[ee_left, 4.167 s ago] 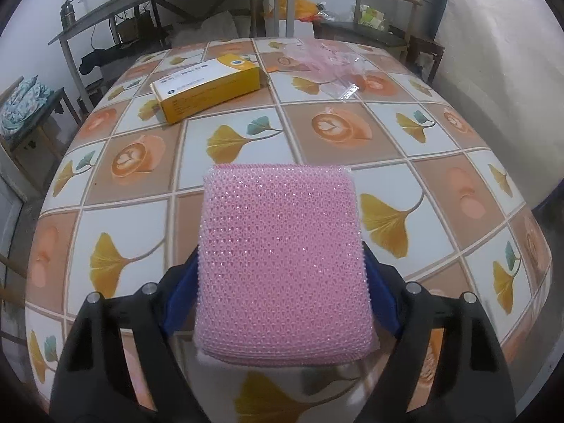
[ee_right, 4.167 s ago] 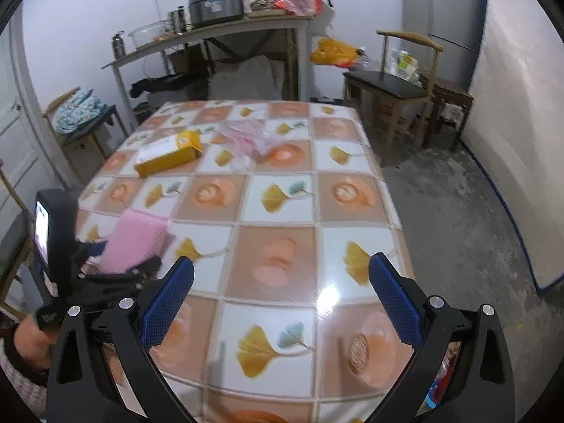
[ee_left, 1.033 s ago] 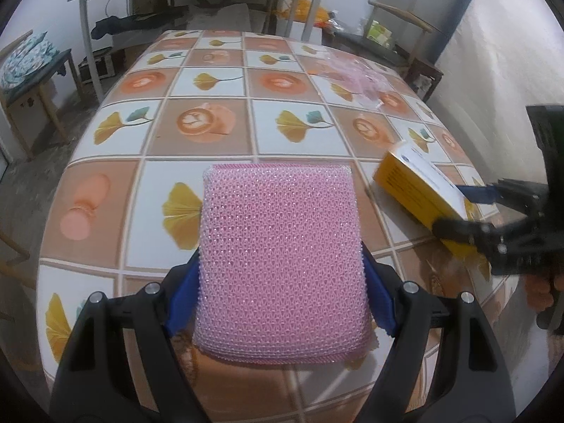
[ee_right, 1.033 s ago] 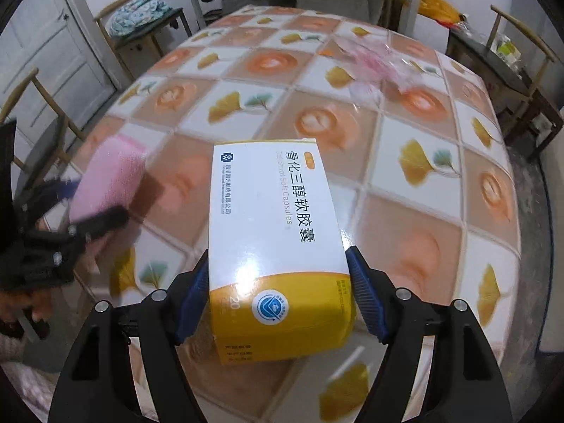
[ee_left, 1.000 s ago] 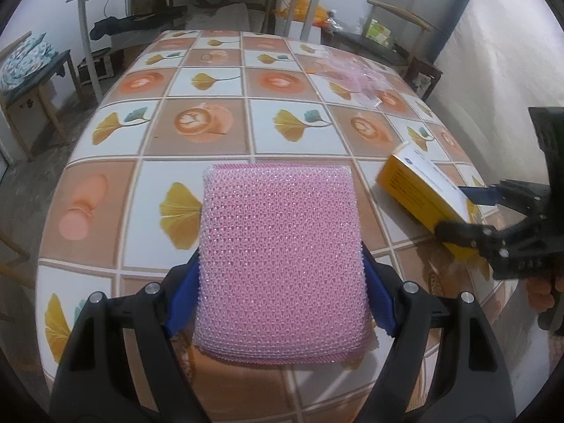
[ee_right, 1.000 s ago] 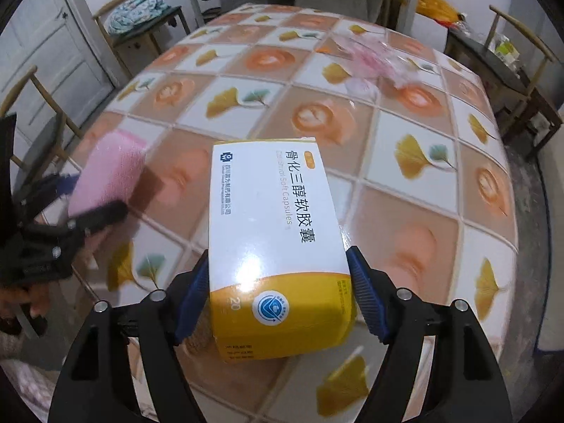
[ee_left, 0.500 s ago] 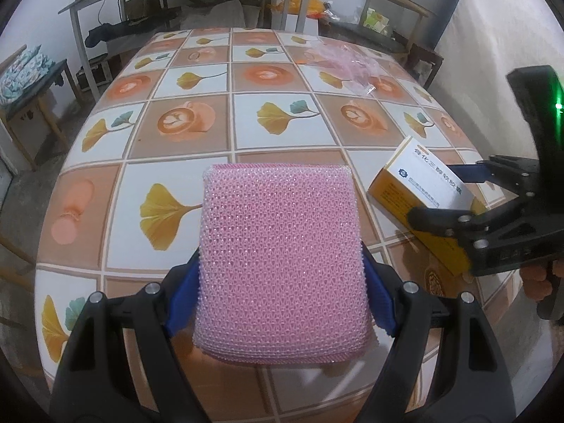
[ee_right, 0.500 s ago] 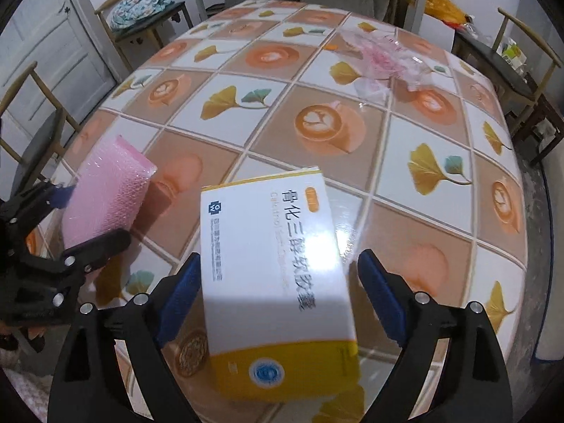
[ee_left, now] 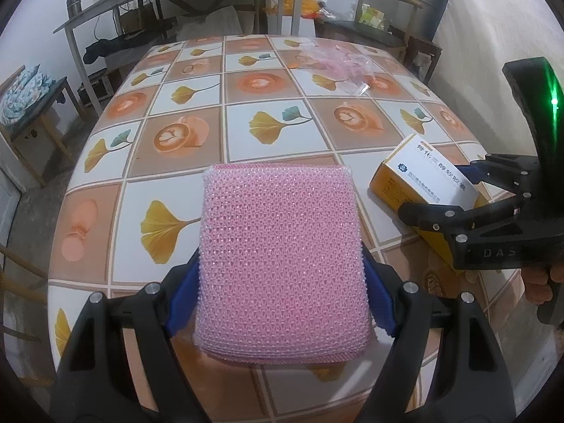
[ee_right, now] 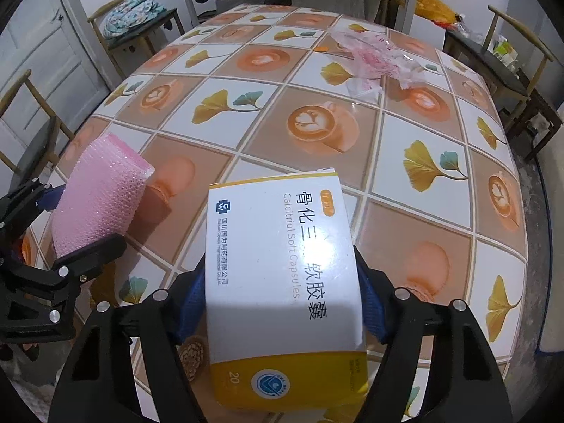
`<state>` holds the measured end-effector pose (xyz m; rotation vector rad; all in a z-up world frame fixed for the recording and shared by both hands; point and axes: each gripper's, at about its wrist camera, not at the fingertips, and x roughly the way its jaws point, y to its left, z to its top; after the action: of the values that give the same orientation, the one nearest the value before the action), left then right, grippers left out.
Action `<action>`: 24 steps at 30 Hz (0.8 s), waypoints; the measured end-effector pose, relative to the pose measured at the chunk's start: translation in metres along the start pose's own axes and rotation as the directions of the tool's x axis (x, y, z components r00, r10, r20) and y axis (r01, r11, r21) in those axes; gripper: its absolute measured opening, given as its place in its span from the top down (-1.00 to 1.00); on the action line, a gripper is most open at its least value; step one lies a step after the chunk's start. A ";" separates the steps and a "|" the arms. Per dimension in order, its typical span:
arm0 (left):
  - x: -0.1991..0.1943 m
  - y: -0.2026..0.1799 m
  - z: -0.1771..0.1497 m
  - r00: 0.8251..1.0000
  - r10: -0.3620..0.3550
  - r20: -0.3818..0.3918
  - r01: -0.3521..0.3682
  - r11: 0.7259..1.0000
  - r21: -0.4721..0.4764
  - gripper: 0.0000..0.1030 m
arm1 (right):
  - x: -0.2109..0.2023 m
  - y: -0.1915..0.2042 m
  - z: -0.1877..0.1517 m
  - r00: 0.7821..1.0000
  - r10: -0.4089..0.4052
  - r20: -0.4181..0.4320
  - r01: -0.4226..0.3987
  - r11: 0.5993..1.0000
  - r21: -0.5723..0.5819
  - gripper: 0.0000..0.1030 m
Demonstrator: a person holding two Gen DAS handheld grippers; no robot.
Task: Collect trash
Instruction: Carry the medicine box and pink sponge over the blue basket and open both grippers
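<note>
A pink bubble-wrap pad [ee_left: 282, 264] fills my left gripper [ee_left: 282, 292], which is shut on it above the near edge of the tiled table [ee_left: 246, 134]. The pad [ee_right: 98, 204] and left gripper [ee_right: 81, 218] also show at the left of the right wrist view. My right gripper [ee_right: 282, 299] has a white and yellow medicine box [ee_right: 282, 275] between its jaws; they are closing and the blue pads touch its sides. From the left wrist view that box [ee_left: 423, 179] and right gripper [ee_left: 435, 190] are at the right. A crumpled pink plastic bag [ee_right: 377, 56] lies at the table's far side.
A hand [ee_left: 539, 282] holds the right gripper's handle. Wooden chairs [ee_right: 511, 70] stand right of the table, a stool with folded cloth [ee_right: 134, 14] at the far left, and a metal shelf table [ee_left: 176, 0] behind. The table's edge runs close below both grippers.
The right jaws widened, the box tipped between them, then they came back onto its sides, leaving it slightly askew. The left gripper with the pink pad drifted a little.
</note>
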<state>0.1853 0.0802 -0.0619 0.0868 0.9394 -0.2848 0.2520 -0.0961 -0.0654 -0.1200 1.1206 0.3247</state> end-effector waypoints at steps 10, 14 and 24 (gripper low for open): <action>-0.007 -0.009 0.000 1.000 0.001 0.011 -0.001 1.000 0.023 -0.47 | -0.023 -0.005 -0.004 0.998 -0.001 0.058 -0.001 1.000 0.026 -0.37; -0.015 -0.016 0.003 1.000 -0.011 0.027 0.010 0.999 0.037 -0.47 | -0.036 -0.009 -0.008 0.996 0.004 0.093 -0.009 0.999 0.050 -0.37; -0.032 -0.055 0.022 0.985 -0.169 0.044 0.164 0.982 0.096 -0.47 | -0.088 -0.042 -0.048 0.973 -0.015 0.232 -0.042 0.969 0.242 -0.37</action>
<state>0.1692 0.0298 -0.0201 0.0854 0.8832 -0.4834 0.1891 -0.1649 -0.0103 0.1428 0.9209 0.2034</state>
